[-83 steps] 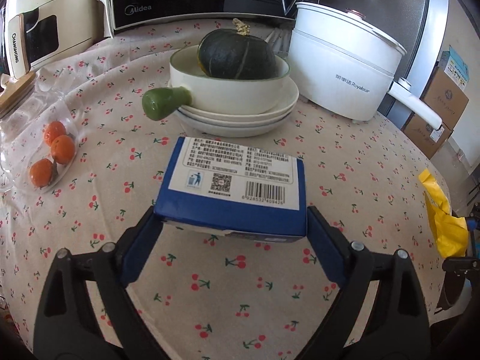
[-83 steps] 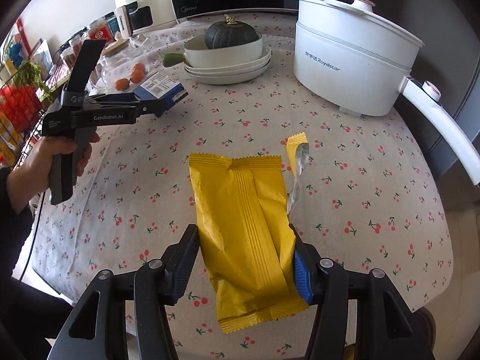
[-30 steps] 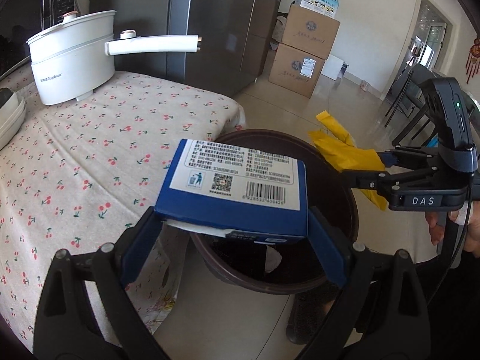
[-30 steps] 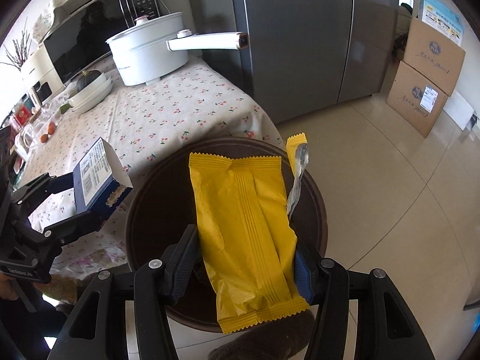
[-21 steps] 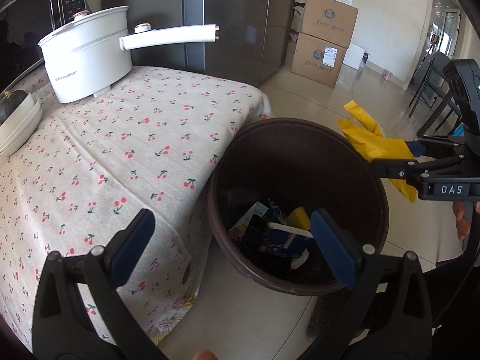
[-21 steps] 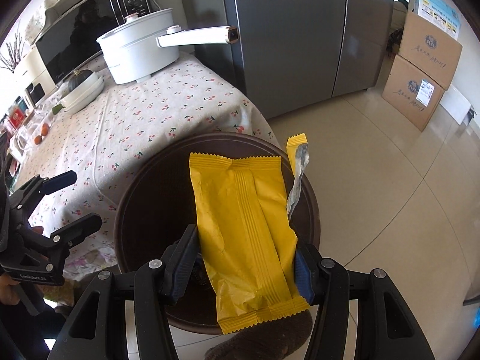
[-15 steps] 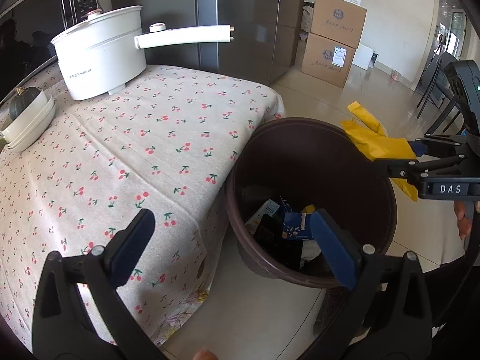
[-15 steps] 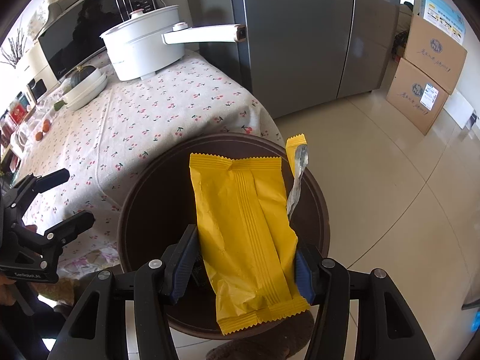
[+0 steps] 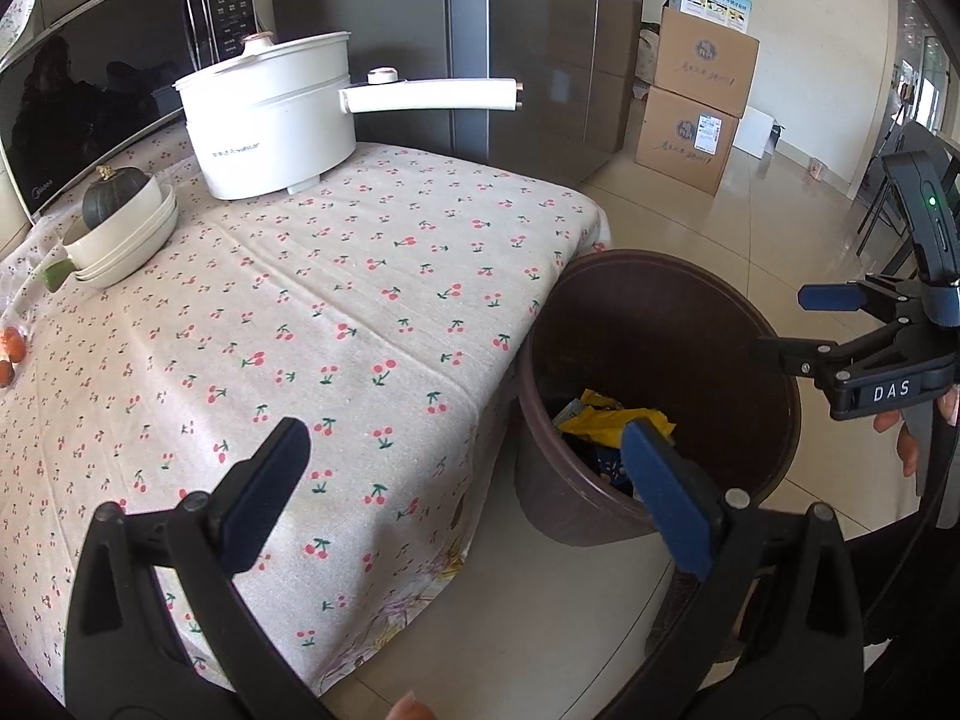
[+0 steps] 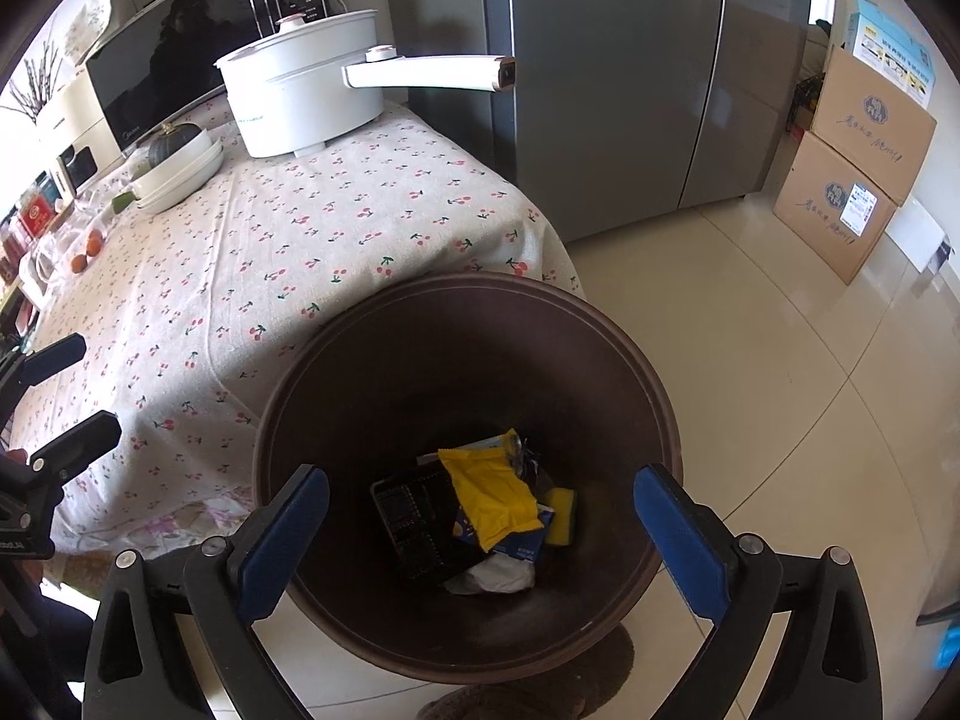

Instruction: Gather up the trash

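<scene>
Right wrist view looks steeply down into the round dark-brown plastic trash bin (image 10: 468, 480), where the crinkly yellow foil snack wrapper (image 10: 489, 495) lies on top of the flat blue cardboard box (image 10: 516, 543) and other scraps. The right gripper (image 10: 480, 531) hangs over the bin mouth, its blue-padded jaws having just sprung apart, nothing between them (a drop from above, I judge, so the wrapper falls cleanly in). At the left, the left gripper (image 9: 465, 480) is released and empty too, angled over the near edge of the cherry-print cloth-covered table (image 9: 312, 324), with the bin just right of it.
</scene>
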A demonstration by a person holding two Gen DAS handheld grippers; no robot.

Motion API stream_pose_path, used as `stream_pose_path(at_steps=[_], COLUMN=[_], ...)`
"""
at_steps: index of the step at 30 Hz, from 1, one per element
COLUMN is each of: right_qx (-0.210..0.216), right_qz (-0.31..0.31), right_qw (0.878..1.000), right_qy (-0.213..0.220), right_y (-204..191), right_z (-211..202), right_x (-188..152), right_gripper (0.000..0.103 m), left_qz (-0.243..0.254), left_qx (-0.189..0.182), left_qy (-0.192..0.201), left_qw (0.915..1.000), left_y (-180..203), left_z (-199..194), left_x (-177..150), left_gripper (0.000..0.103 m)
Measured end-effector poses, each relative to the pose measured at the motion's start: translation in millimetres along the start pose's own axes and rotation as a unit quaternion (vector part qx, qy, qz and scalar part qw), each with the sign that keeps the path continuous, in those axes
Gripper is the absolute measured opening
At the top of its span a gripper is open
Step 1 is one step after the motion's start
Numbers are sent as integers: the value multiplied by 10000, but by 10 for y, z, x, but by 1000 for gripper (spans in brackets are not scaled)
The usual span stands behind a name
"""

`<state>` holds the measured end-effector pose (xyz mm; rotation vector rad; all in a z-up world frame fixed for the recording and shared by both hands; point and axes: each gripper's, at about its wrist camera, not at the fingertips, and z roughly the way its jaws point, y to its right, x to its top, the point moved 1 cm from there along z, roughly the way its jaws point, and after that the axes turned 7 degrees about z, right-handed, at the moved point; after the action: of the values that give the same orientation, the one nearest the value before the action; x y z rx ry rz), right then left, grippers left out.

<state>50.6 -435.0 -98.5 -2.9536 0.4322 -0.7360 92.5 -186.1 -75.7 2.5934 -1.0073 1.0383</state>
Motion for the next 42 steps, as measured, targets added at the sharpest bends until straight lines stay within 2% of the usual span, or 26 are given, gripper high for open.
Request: stream_pose_path(at_steps=[8, 11, 17, 21, 24, 29, 33, 38, 42], right_qx=[148, 228, 380, 67, 26, -158, -224, -166, -101], right_qz=[104, 190, 90, -202, -274, -334, -517, -747, -779], right_qw=[9995, 9986, 9953, 9911, 9860, 9734, 9623, 9553, 9557], right_qy=[271, 449, 882, 1317, 1642, 2261, 2659, 2857, 2838], right_y=[-157, -237, -477, -725, -884, -1112, -1273, -1408, -1440], right_z=[-260, -425, -799, -1065, -1280, -1598, -1728, -1734, -1709], right_x=[-17, -51, -177, -281, -347, -405, -433, -429, -413], right_gripper=[103, 103, 103, 103, 103, 103, 103, 103, 103], left_qz=[-274, -391, -608, -685, -903, -1315, -1448, -1417, -1444], left_qx=[285, 520, 1171, 1541, 1782, 2011, 2108, 2288, 2304], left_qy=[126, 224, 305, 415, 632, 964, 1121, 1252, 1230], left_qw=[9991, 9976, 9908, 9848, 9778, 9659, 9602, 9549, 9544], left_y=[-103, -129, -151, -157, -220, -354, -385, -373, -375], left_z=[-302, -466, -769, -1014, -1252, -1514, -1579, -1609, -1609], left_x=[-83, -121, -218, -270, -306, -325, -324, -334, -348], left_gripper=[103, 103, 103, 103, 103, 103, 103, 103, 103])
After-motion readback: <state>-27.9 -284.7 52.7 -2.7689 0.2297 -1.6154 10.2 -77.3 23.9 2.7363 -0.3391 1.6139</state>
